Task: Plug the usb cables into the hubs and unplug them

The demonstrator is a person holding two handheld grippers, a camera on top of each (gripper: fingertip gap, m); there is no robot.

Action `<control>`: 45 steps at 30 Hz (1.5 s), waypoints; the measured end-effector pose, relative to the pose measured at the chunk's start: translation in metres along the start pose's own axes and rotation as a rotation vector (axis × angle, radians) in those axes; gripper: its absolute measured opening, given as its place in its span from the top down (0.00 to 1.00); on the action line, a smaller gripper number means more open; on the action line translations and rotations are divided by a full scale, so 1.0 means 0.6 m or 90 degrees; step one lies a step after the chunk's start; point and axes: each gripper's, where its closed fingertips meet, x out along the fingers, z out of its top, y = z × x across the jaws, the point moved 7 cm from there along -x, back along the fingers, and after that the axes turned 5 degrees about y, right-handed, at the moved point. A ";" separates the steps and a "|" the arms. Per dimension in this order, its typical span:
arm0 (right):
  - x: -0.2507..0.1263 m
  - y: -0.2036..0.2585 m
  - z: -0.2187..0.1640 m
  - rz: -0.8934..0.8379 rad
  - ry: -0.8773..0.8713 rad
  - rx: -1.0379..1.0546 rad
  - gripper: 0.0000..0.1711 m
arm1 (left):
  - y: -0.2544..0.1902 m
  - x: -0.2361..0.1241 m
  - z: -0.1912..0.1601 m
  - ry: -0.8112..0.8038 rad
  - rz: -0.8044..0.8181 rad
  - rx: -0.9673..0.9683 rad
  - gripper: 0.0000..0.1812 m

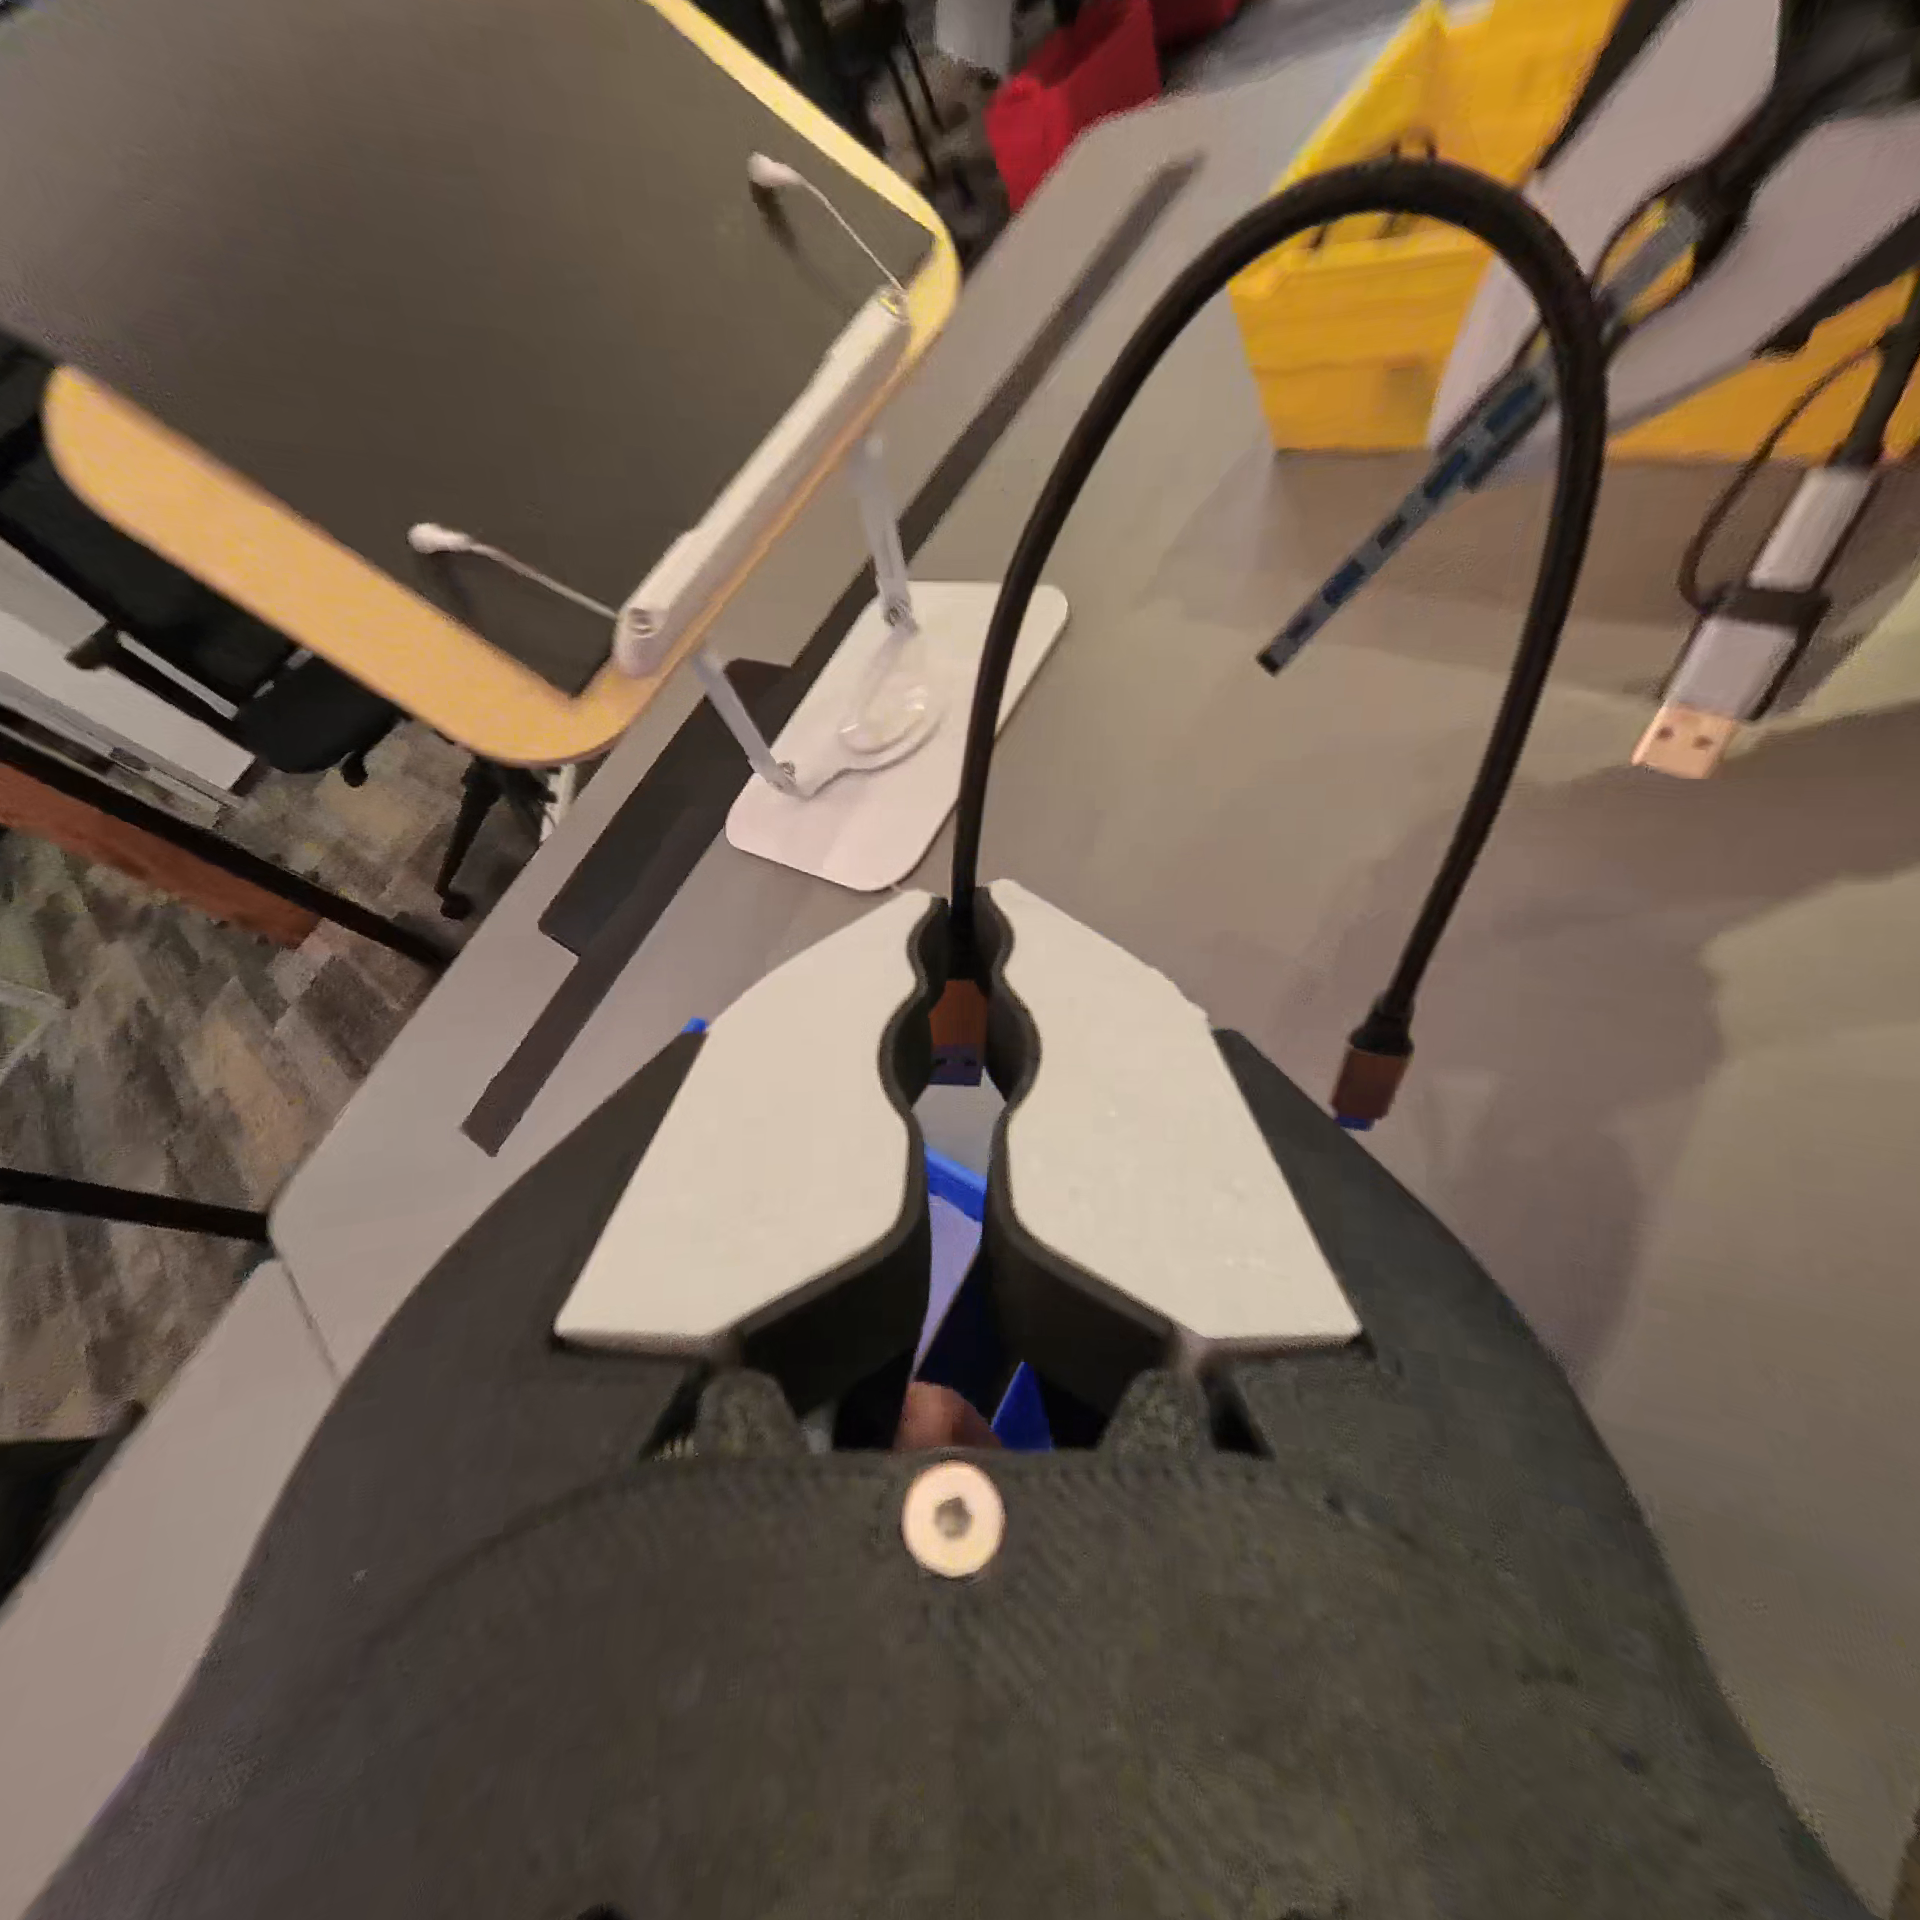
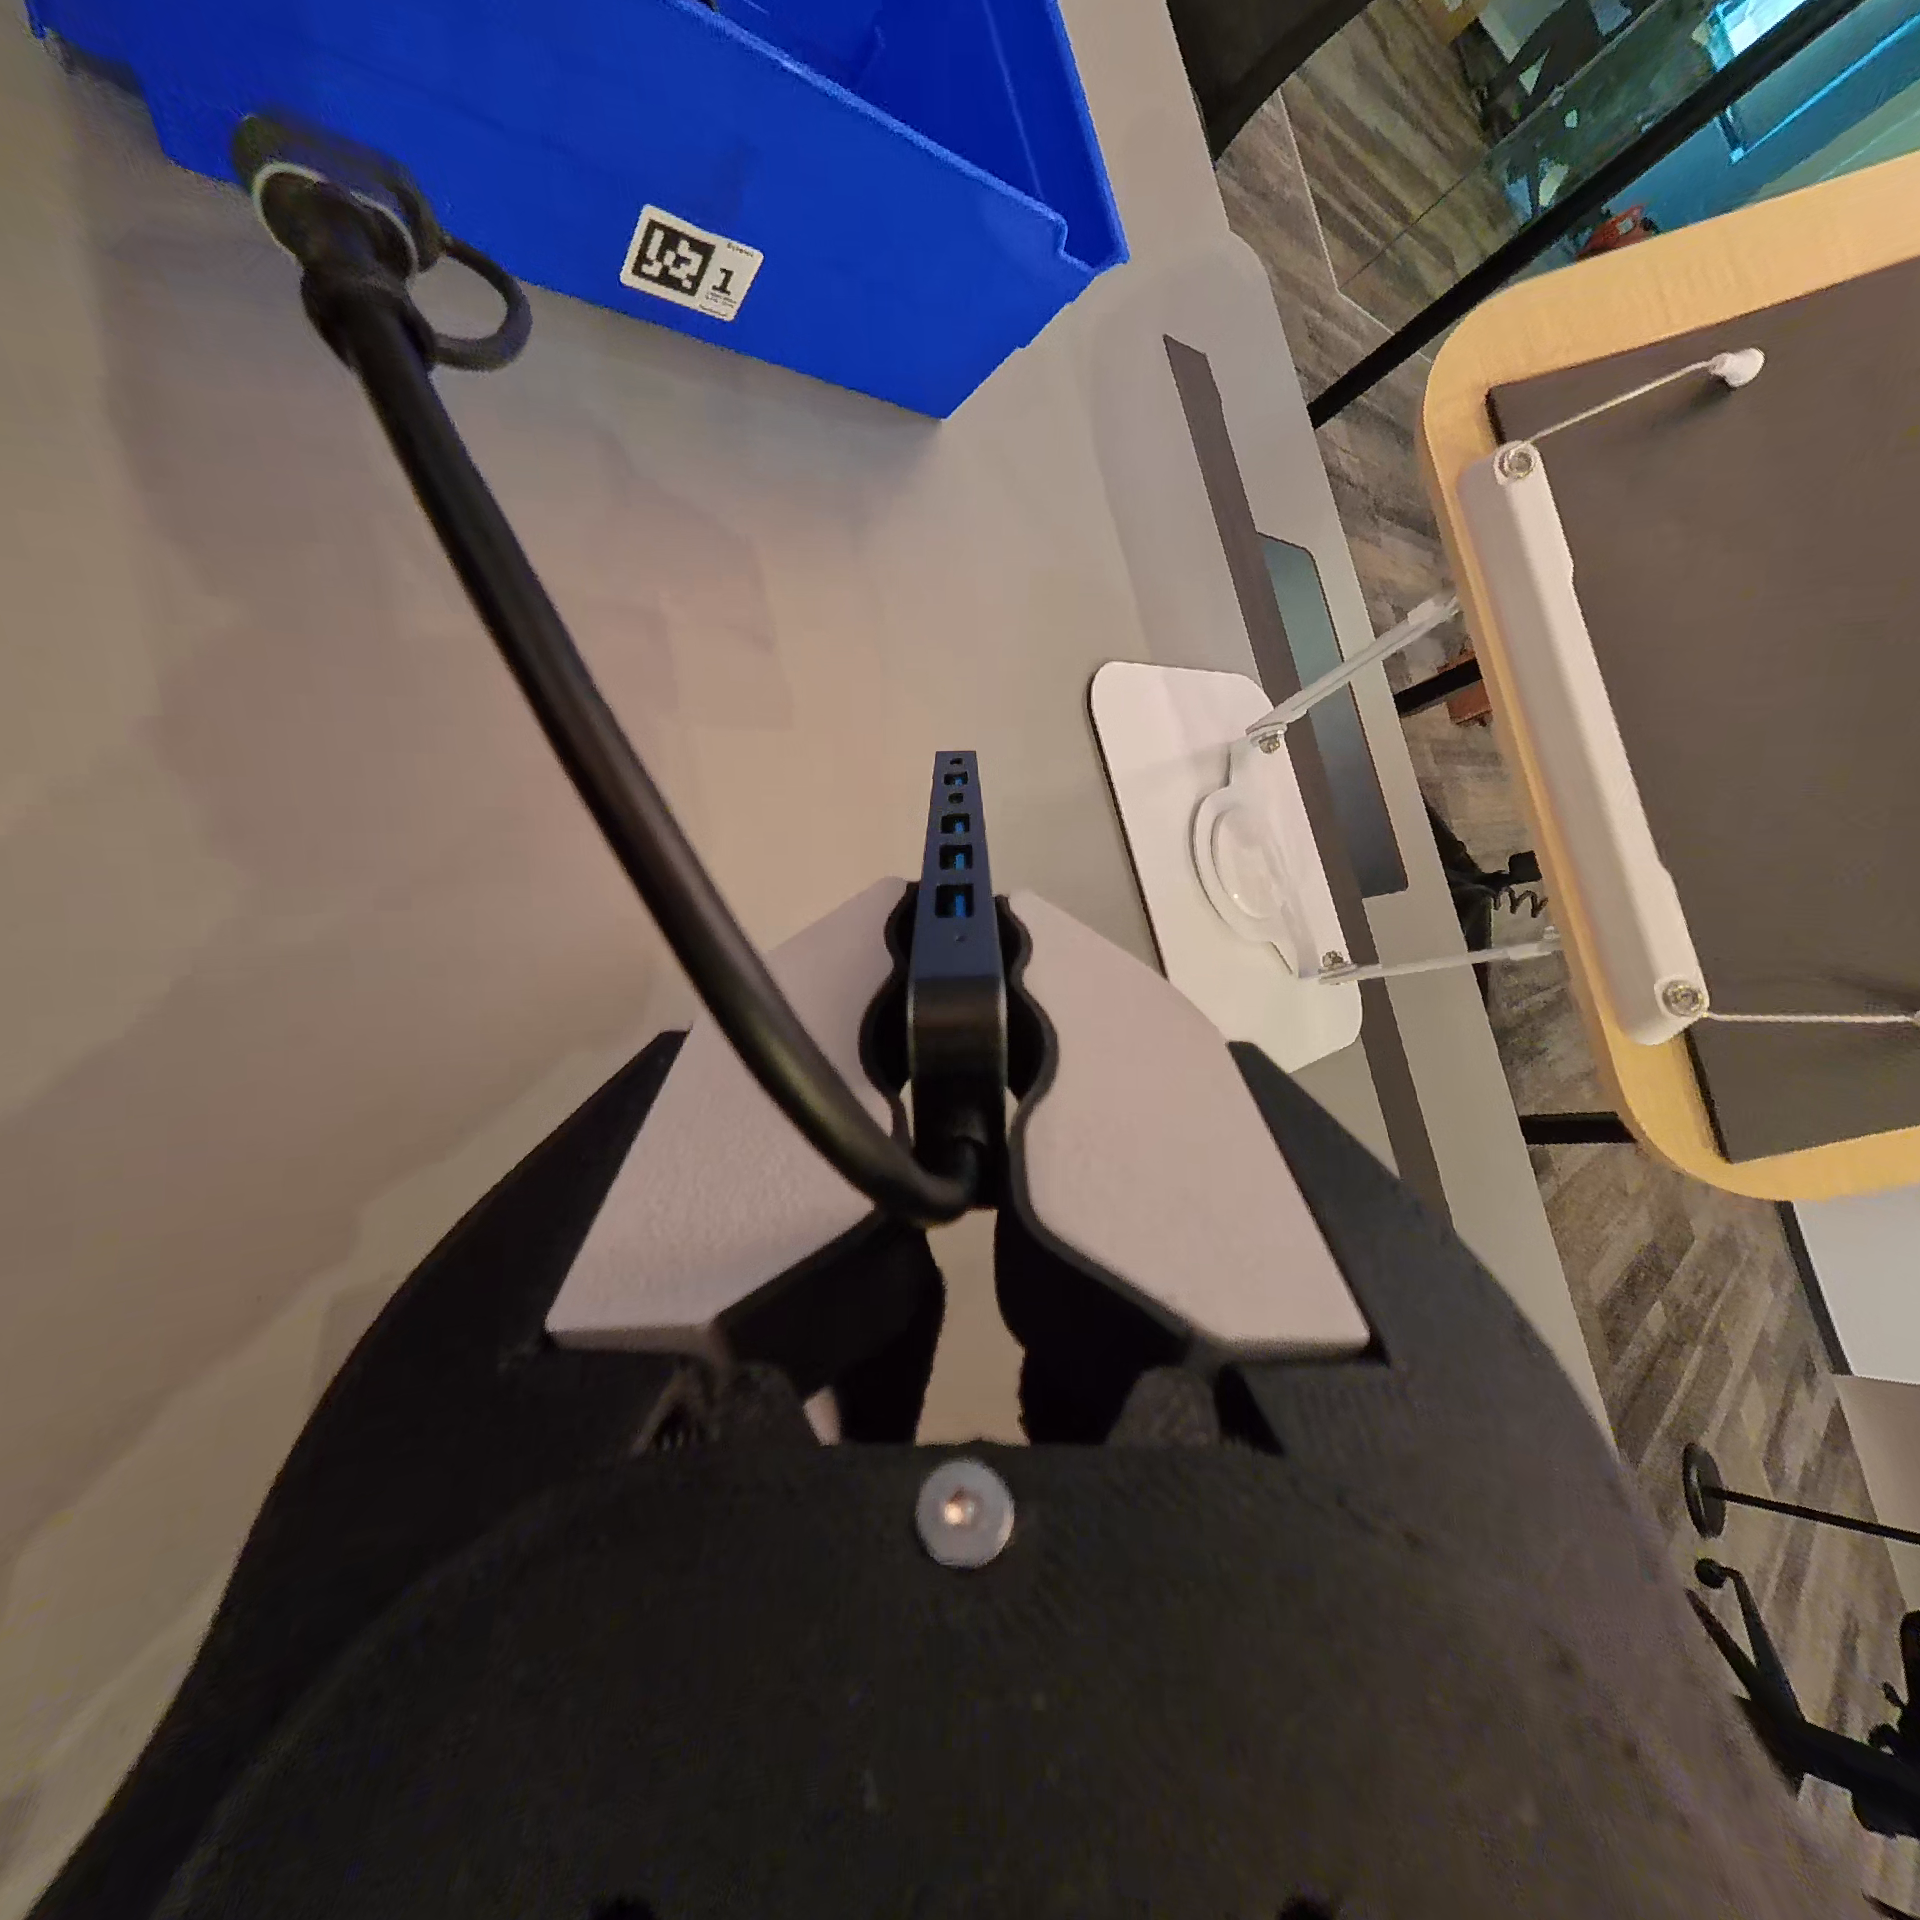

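Observation:
In the left wrist view my left gripper [image 1: 971,906] is shut on a copper-coloured plug [image 1: 958,1023] of a black braided usb cable [image 1: 1351,208]. The cable arcs up and over, and its other plug [image 1: 1369,1070] hangs free to the right above the grey table [image 1: 1351,831]. My right gripper [image 2: 951,896] is shut on a slim black hub [image 2: 956,914], whose row of blue ports faces the camera. The hub's own thick cable [image 2: 540,644] curves off to the upper left. The hub [image 1: 1382,551] and its silver plug [image 1: 1756,613] also show at the upper right of the left wrist view.
A blue bin [image 2: 675,135] with a white tag stands at the far side. A white stand base [image 2: 1174,790] carries a wood-rimmed dark board [image 2: 1714,675] near the table edge. A yellow bin [image 1: 1340,312] stands behind. Carpet floor lies beyond the edge. Tip to tip, the grippers are about 20 cm apart.

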 end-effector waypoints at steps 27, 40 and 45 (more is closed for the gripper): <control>0.001 0.055 -0.049 0.059 0.093 -0.086 0.94 | -0.106 0.234 -0.034 0.425 -0.085 0.013 0.79; -0.008 0.050 -0.039 0.047 0.082 -0.081 0.94 | -0.152 0.302 -0.099 0.501 -0.105 -0.341 0.68; -0.008 0.050 -0.038 0.047 0.078 -0.079 0.94 | -0.138 0.336 -0.088 0.435 -0.087 -0.369 0.74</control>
